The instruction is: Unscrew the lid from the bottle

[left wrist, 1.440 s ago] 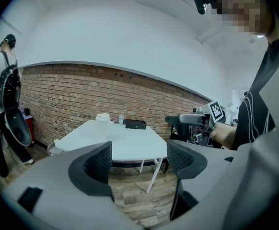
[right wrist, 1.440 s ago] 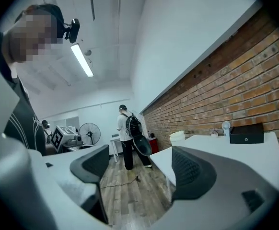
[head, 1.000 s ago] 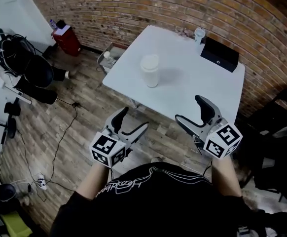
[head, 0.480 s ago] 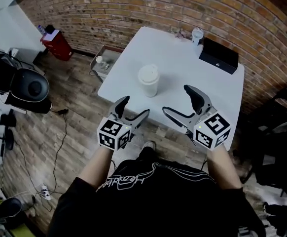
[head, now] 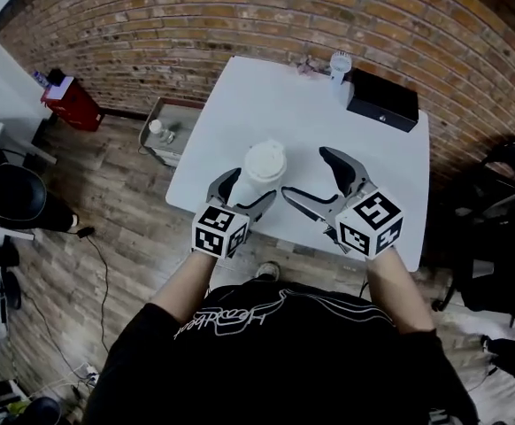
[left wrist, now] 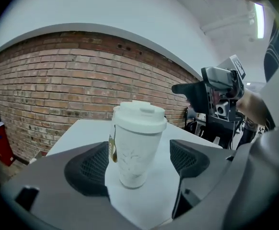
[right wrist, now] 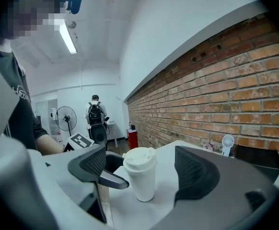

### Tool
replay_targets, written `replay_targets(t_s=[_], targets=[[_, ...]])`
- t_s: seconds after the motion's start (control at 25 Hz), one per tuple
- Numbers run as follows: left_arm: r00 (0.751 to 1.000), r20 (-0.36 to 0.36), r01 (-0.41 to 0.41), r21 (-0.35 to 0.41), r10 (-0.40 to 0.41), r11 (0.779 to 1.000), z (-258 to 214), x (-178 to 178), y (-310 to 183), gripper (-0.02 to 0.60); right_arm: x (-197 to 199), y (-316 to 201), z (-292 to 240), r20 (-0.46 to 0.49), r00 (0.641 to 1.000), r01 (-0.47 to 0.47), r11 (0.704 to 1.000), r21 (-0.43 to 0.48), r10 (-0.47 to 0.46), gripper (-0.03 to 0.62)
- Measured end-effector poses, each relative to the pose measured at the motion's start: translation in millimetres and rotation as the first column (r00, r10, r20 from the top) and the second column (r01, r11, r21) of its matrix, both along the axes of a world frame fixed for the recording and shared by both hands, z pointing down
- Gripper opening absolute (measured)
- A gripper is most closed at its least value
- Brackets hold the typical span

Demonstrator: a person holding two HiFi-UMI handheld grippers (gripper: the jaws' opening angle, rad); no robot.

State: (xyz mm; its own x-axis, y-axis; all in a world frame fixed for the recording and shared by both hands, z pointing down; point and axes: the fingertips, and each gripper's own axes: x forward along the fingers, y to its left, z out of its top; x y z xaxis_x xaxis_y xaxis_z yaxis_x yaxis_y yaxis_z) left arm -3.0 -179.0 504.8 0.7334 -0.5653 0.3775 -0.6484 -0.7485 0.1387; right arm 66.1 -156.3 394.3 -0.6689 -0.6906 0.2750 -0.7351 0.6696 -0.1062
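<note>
Tall white plastic bottle (head: 257,184), white lid (head: 265,159) on, stands near the white table's (head: 390,149) front edge. Left gripper (head: 244,187) gapes wide, framing it; right gripper (head: 308,173) also wide, just beside.

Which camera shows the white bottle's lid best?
The left gripper view: the lid is closest there, seen side-on with its rim clear. The head view shows only its top; the right gripper view shows it smaller.

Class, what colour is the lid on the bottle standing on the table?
White. The lid shows best in the left gripper view.
</note>
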Motion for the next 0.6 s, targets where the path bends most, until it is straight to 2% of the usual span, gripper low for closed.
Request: replay_targets(t_s=[0.2,0.52,0.6], targets=[[0.996,-0.01,-0.093,-0.018,0.093,0.996,13,10,-11,0.393,-15,-20,16,-0.036,0.999,-0.017,0.999,-0.039,0.016,0.43],[0.983,0.0,-0.185,-0.01,0.185,0.983,22,16,-18,0.388,-39,-36,42,-0.147,0.989,0.014,0.998,-0.059,-0.023,0.426],[0.979,-0.004,-0.203,-0.004,0.203,0.979,21,19,-17,0.365,-42,-38,48,-0.167,0.986,0.017,0.998,-0.064,-0.027,0.426]])
